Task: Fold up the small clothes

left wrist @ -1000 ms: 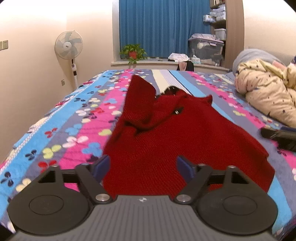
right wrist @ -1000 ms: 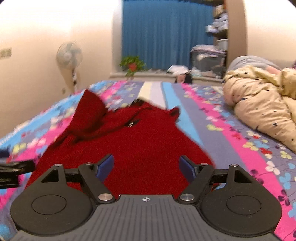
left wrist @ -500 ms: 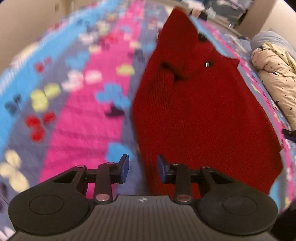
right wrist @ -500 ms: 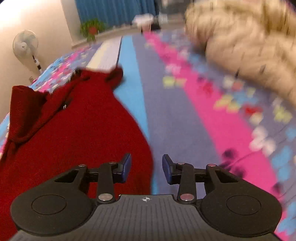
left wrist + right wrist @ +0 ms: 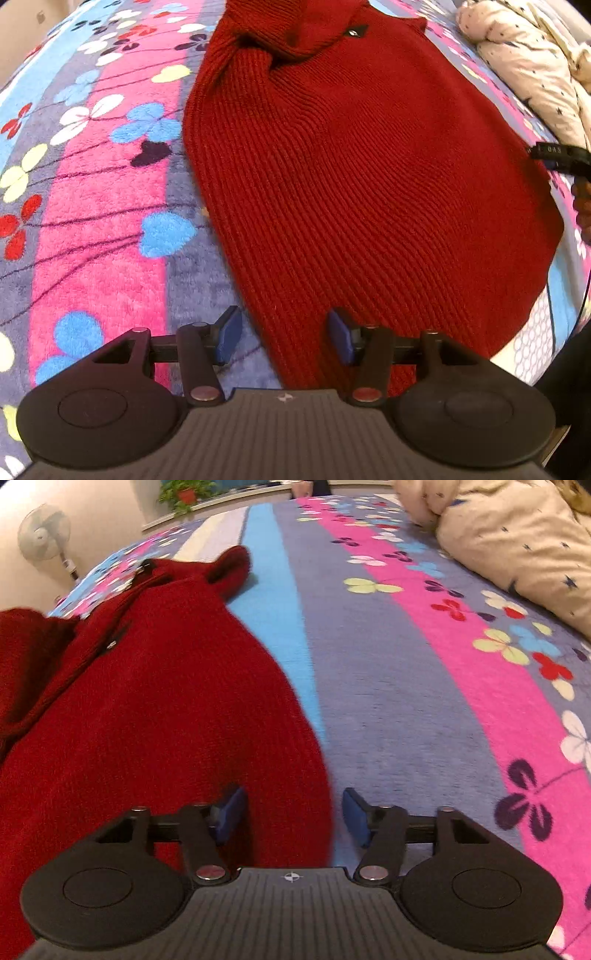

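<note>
A red knitted sweater (image 5: 351,166) lies spread on the striped flowered bedspread (image 5: 92,221), a sleeve folded over its far part. My left gripper (image 5: 284,336) is open, low over the sweater's near left hem corner, with the edge between its blue pads. In the right wrist view the sweater (image 5: 147,701) fills the left half. My right gripper (image 5: 293,818) is open over the sweater's near right corner, the edge between its pads. The right gripper's black tip (image 5: 557,155) shows at the far right of the left wrist view.
A cream quilt with small dark stars (image 5: 517,542) lies bunched on the bed's right side. A standing fan (image 5: 44,535) and a potted plant (image 5: 183,491) stand by the far wall. The bed's near edge (image 5: 535,332) drops off at the lower right.
Both grippers dropped from looking across the room to just above the sweater's near corners. Their jaws narrowed half a second ago and have widened again now.
</note>
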### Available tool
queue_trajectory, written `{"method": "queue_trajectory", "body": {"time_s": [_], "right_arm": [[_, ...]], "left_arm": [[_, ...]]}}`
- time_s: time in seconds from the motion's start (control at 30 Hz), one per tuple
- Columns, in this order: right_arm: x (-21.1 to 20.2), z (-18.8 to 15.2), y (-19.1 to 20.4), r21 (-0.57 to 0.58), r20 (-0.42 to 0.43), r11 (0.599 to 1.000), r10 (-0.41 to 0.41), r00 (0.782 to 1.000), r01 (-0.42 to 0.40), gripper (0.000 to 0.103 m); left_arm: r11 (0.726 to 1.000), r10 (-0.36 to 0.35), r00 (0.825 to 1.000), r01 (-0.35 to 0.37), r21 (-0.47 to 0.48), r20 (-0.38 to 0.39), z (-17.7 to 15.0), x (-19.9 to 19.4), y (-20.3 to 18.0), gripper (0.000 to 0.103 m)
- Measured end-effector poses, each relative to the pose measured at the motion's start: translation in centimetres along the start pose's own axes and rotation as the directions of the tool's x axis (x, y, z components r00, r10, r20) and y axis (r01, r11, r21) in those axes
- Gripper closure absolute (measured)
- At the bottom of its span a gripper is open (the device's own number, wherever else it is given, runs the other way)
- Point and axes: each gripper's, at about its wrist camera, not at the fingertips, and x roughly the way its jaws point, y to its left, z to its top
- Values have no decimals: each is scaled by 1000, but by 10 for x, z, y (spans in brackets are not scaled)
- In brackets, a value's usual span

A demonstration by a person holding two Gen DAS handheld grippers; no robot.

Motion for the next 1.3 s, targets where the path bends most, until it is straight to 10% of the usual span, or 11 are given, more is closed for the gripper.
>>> {"method": "queue_trajectory", "body": {"time_s": [0.17,0.3,0.47,0.7,0.8,0.9,0.97,1.13,1.3], "right_arm": [[-21,-10,17,-116,15,991,62,998,-60,77],[-46,-18,22,-165,56,982,99,993,-88,82],[-94,-22,15,-130,169,985,138,976,-116,83],[-160,-33,-39,-29,285,882,459,842,-471,84],[-136,-34,-44,-21,144,913,405,903,-406,80],[-92,-35,-49,31,-57,986,168,984,-167,75],[-76,-29,-64,100,-108,993,70,992,-60,73],[-72,-21,-83,207,-74,975,99,992,-81,62],[-48,-34,-44,49,-150,995,89,985,-82,49]], "left_arm": [[998,-5,1000,4,58,4,-9,-5,-7,45],[996,-18,999,14,88,46,-16,-19,-14,94],[991,-52,979,26,130,198,-33,-59,-10,96],[980,-85,923,145,-133,375,-42,-109,75,97],[963,-13,967,80,-258,255,-36,-85,96,96],[970,25,986,15,-241,163,-25,-64,85,95],[971,38,988,-1,-239,150,-20,-61,82,88],[964,13,996,11,-266,87,-20,-48,78,66],[980,52,998,-48,-193,17,-20,-29,71,62]]}}
